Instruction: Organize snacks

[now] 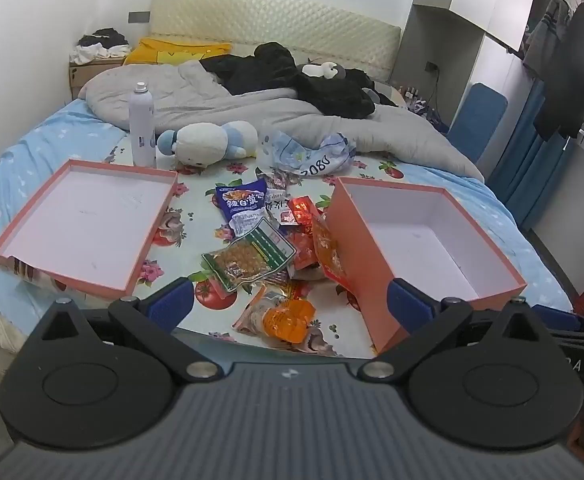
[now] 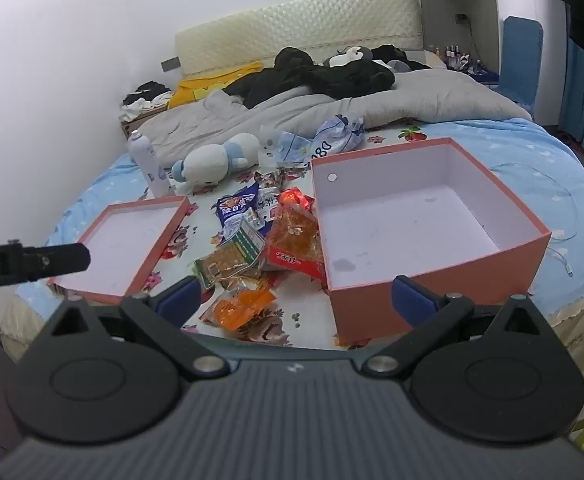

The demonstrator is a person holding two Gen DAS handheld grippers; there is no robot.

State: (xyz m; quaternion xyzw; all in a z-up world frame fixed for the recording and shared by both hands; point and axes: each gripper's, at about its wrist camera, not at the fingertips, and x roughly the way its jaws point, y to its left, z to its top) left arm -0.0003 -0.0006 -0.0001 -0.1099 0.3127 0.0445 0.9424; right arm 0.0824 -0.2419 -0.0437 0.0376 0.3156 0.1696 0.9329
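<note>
A pile of snack packets (image 1: 276, 240) (image 2: 264, 240) lies on a flowered mat between a shallow pink lid (image 1: 84, 224) (image 2: 128, 248) on the left and a deep pink box (image 1: 431, 240) (image 2: 419, 232) on the right, both white inside and holding nothing. A blue packet (image 1: 244, 204), a green-edged packet (image 1: 252, 258) and an orange packet (image 1: 288, 318) (image 2: 244, 308) show in the pile. My left gripper (image 1: 290, 300) hangs open above the near edge of the pile. My right gripper (image 2: 295, 298) is open too, over the box's near left corner.
A white spray can (image 1: 142, 124) (image 2: 148, 164), a plush toy (image 1: 208, 142) (image 2: 212, 160) and a crumpled plastic bag (image 1: 315, 154) (image 2: 327, 140) lie behind the snacks. Grey duvet and black clothes cover the far bed. The left gripper's black body (image 2: 32, 264) juts in at the right wrist view's left.
</note>
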